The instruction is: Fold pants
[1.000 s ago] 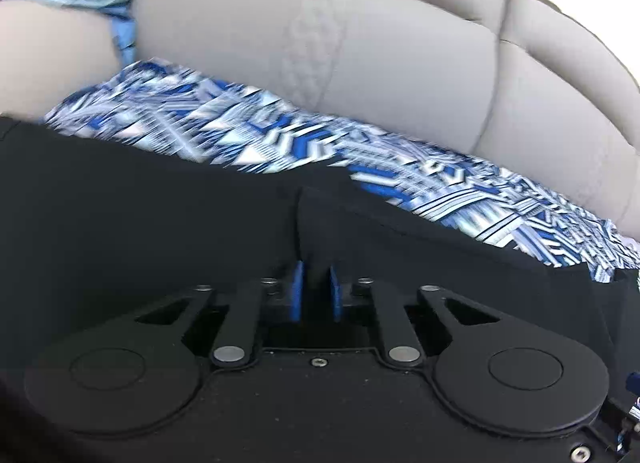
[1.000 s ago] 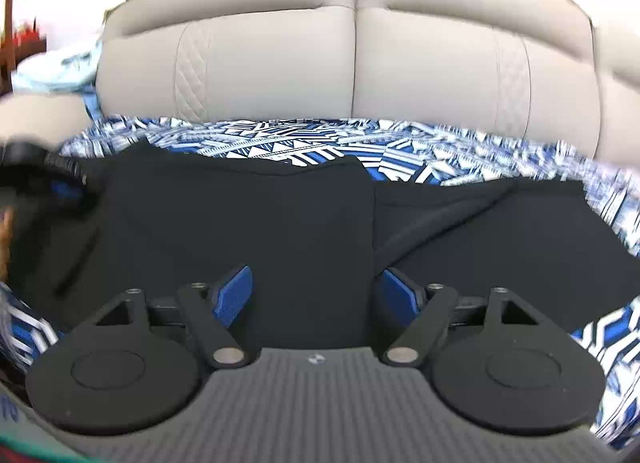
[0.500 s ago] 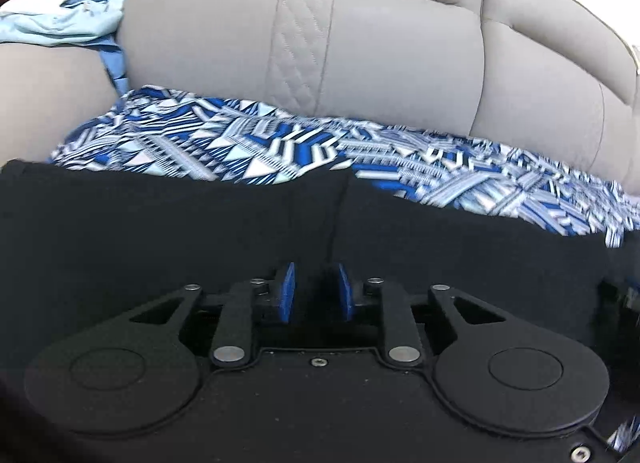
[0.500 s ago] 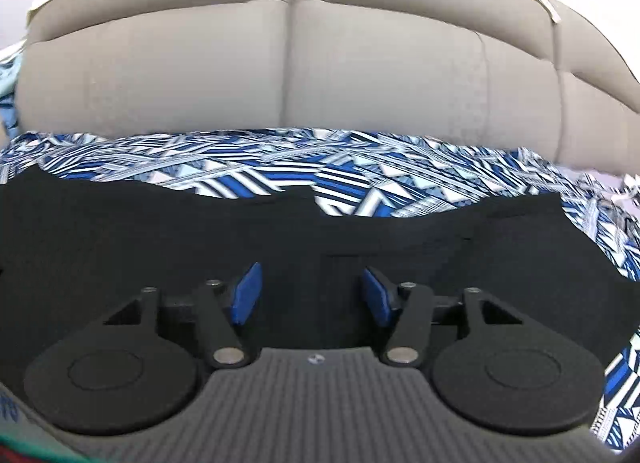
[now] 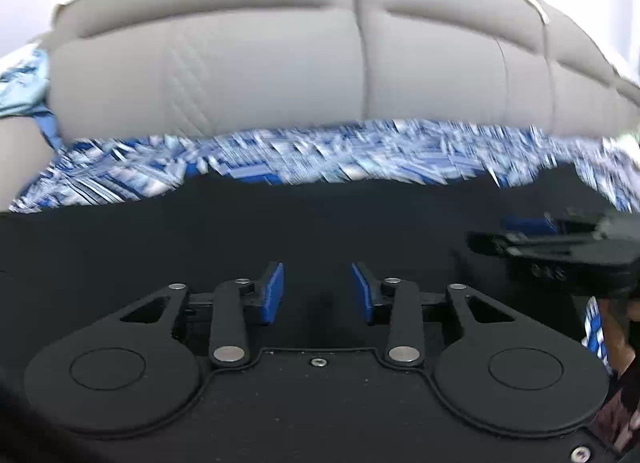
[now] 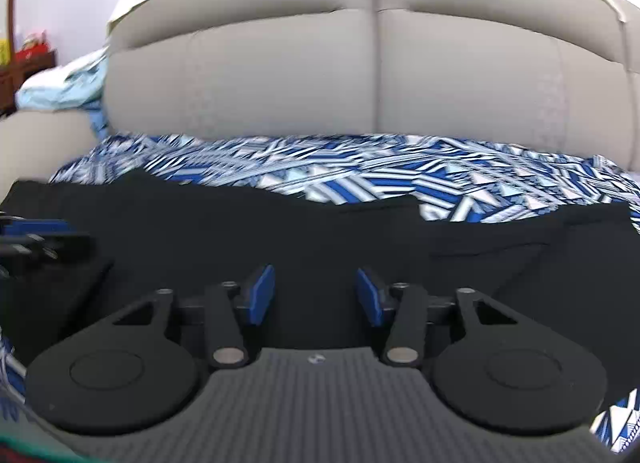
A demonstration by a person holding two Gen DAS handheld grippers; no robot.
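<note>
A light blue garment [image 6: 68, 87] is draped over the sofa's armrest at the far left. The black pants [image 6: 320, 231] are spread flat on a blue-and-white patterned cover [image 6: 360, 175] over the seat of a grey sofa [image 6: 360, 75]. The left hand-held gripper [image 5: 318, 291] is held over the pants; its 2 blue pads [image 5: 274, 295] have just been opening and stand apart, nothing pinched between them. The right hand-held gripper [image 6: 316, 295] is likewise poised above the dark cloth, its jaws having just been closing yet parted, no fold clamped.
</note>
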